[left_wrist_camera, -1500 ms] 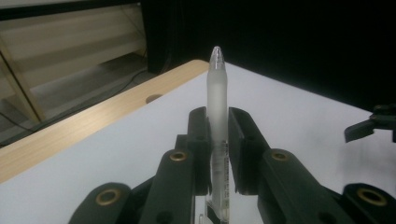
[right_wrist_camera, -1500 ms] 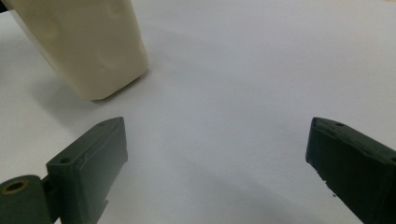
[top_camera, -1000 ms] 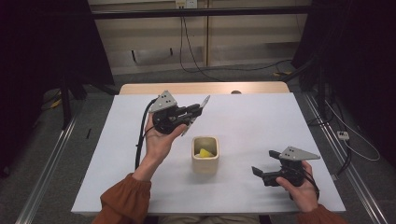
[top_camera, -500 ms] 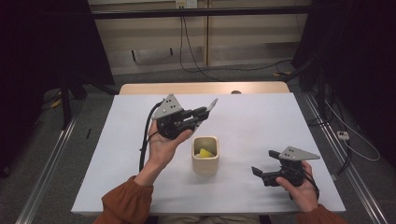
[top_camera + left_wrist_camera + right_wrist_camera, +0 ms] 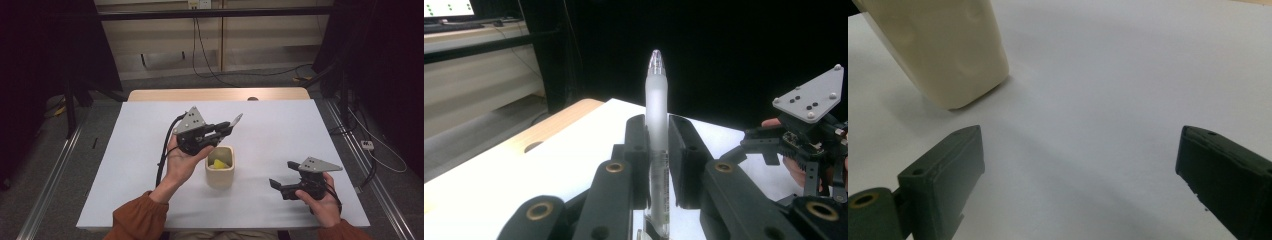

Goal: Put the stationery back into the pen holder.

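Note:
A frosted white pen (image 5: pixel 657 95) stands between the jaws of my left gripper (image 5: pixel 657 131), which is shut on it. In the high view the left gripper (image 5: pixel 226 128) hangs above the table, just behind and left of a cream cup (image 5: pixel 220 175), with the pen (image 5: pixel 235 121) pointing up and to the right. Something yellow (image 5: pixel 219 163) lies inside the cup. My right gripper (image 5: pixel 278 186) rests low near the front right of the table, open, holding nothing. The cup (image 5: pixel 943 45) stands ahead and to the left of the right gripper (image 5: pixel 1083 165).
The white table (image 5: pixel 280 125) has a wooden strip along its far edge (image 5: pixel 215 94). A black cable (image 5: pixel 165 150) trails from the left gripper. Dark curtains and floor cables surround the table.
My left gripper has moved a little right and nearer, toward the cup, still holding the pen. The right gripper has stayed where it was.

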`<state>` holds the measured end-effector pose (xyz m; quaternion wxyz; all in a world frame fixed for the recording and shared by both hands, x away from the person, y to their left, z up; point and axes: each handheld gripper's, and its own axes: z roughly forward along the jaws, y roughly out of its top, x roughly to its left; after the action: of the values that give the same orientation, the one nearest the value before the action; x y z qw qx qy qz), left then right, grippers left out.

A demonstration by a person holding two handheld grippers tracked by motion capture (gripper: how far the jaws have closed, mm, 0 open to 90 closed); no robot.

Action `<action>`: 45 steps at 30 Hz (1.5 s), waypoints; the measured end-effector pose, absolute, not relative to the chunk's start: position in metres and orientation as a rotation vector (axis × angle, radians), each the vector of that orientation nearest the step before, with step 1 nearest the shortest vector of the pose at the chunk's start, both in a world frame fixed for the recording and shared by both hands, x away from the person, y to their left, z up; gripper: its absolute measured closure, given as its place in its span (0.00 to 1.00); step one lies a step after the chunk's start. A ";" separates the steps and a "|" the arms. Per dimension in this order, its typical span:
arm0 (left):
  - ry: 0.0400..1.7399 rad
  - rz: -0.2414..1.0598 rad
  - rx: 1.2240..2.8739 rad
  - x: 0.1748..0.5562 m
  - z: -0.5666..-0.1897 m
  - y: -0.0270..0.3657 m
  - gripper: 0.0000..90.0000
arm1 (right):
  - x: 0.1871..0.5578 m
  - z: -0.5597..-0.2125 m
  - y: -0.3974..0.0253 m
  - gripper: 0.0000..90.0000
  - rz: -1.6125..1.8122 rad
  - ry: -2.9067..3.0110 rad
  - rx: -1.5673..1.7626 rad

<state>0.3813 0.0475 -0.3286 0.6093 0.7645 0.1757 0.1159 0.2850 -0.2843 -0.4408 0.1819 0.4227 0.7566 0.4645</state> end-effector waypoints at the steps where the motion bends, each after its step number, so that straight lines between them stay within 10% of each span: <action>1: 0.405 0.265 1.771 0.381 -0.329 0.047 0.89 | 0.285 -0.441 -0.284 0.06 1.311 2.136 1.194; 36: 0.440 0.219 1.821 0.391 -0.361 0.039 0.88 | 0.285 -0.441 -0.284 0.06 1.312 2.136 1.196; 45: 0.471 0.245 1.828 0.391 -0.360 0.037 0.42 | 0.285 -0.441 -0.284 0.06 1.311 2.135 1.196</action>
<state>0.3911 0.0372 -0.3604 0.5801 0.7823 0.2016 0.1046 0.2850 -0.2843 -0.4408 0.1817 0.4238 0.7562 0.4643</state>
